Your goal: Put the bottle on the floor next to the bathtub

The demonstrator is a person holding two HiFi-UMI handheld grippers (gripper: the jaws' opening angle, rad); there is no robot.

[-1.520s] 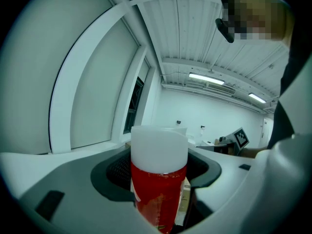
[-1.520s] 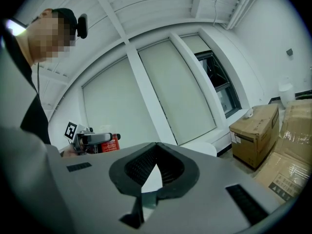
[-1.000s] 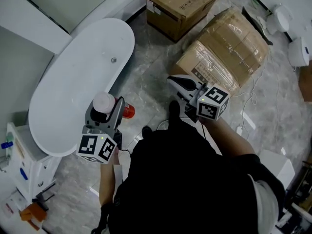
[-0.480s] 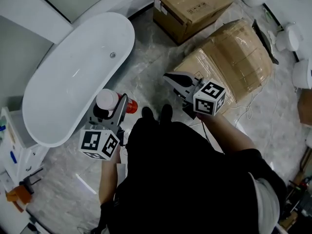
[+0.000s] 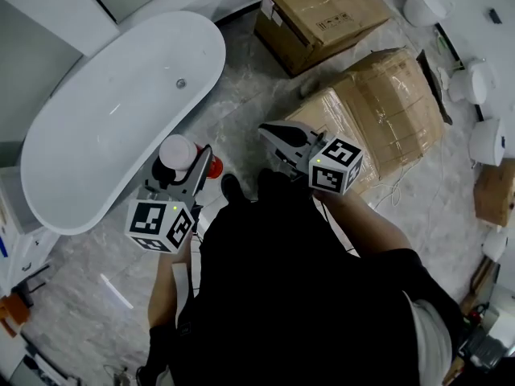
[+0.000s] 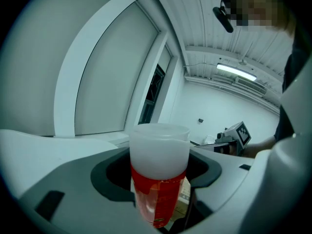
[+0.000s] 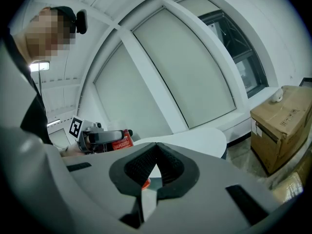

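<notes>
Left gripper (image 5: pixel 183 169) is clamped on the bottle with frosted white cap and translucent red body (image 6: pixel 159 179); both jaws press its sides, cap end sticking out past them. In the head view the bottle (image 5: pixel 179 153) is held up at the left of the scene. It shows over the near right rim of the white oval bathtub (image 5: pixel 96 127) and the grey marble floor (image 5: pixel 241 95) beside it, not set down. Right gripper (image 7: pixel 156 147) has jaws pressed together with nothing between them. It is held right of the bottle, well apart from it. Taped brown cardboard box (image 5: pixel 386 111) lies just right of the right gripper (image 5: pixel 282 139). A second brown cardboard box (image 5: pixel 322 14) is farther back.
</notes>
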